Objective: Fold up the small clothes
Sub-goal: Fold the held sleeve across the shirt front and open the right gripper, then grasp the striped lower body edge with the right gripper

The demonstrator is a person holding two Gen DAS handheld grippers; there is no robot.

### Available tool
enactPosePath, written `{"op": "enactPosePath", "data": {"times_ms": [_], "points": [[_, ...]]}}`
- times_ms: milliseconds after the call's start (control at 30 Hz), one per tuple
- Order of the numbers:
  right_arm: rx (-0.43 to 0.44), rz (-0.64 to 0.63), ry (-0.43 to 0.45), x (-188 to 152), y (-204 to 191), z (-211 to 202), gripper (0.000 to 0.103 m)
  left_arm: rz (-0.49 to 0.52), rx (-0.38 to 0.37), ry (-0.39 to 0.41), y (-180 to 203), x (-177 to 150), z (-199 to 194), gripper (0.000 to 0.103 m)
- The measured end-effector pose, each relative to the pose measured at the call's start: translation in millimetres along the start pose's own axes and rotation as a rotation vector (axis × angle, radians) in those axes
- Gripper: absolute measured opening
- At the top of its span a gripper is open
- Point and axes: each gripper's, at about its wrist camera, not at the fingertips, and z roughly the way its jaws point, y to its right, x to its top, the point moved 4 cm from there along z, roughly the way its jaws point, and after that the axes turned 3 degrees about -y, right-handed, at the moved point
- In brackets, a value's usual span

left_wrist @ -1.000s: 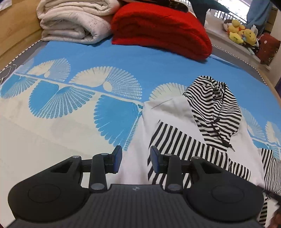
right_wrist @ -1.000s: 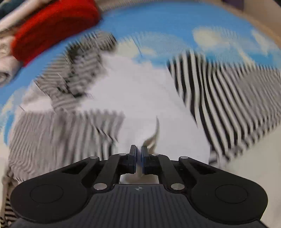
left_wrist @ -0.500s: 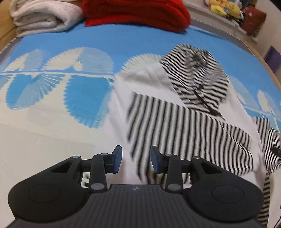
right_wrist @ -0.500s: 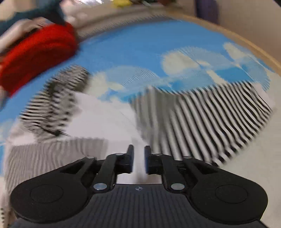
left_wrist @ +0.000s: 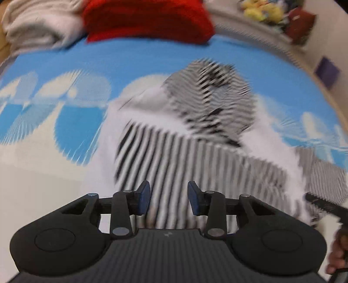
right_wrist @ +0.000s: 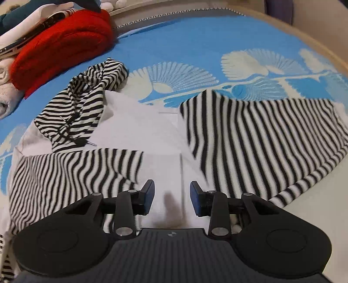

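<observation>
R gripper sits nearest in the right wrist view, jaws opening w/ a clear gap, nothing pinched; only the white body of the hoodie lies under and between the blue pads. A small dark smudge shows on the white fabric just ahead of the gripper base. L gripper in the left wrist view, jaws also opening, apart, not pressing on anything; striped sleeve fabric lies flat below the gap. That view is motion-blurred, so fine detail can't be read.

Hoodie lies spread on the blue bedspread w/ white fan pattern. One striped sleeve is folded across the white body, to the left of the R gripper. Other striped sleeve stretches out to the right, partly over the bedspread. Striped hood sits farther back on the left, rumpled, drawstring lying across it.

Beyond the hood: red folded blanket near the bed's far edge, cream folded blanket beside it. Far back right in the left wrist view, yellow plush toys on a ledge, blurred.
</observation>
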Motion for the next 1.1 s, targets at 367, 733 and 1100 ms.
{"op": "enactPosePath", "data": {"times_ms": [367, 733, 1100], "points": [[-0.034, 0.027, 0.114, 16.0, 46.8, -26.8, 0.038, 0.099, 0.053, 0.017, 8.7, 2.7, -3.2, 0.047], [-0.038, 0.035, 0.176, 24.9, 68.4, -43.6, 0.038, 0.103, 0.059, 0.009, 8.3, 3.5, 0.3, 0.048], [-0.068, 0.19, 0.185, 28.5, 128.3, -45.4, 0.038, 0.108, 0.043, -0.002, 17.8, 3.6, 5.5, 0.048]]}}
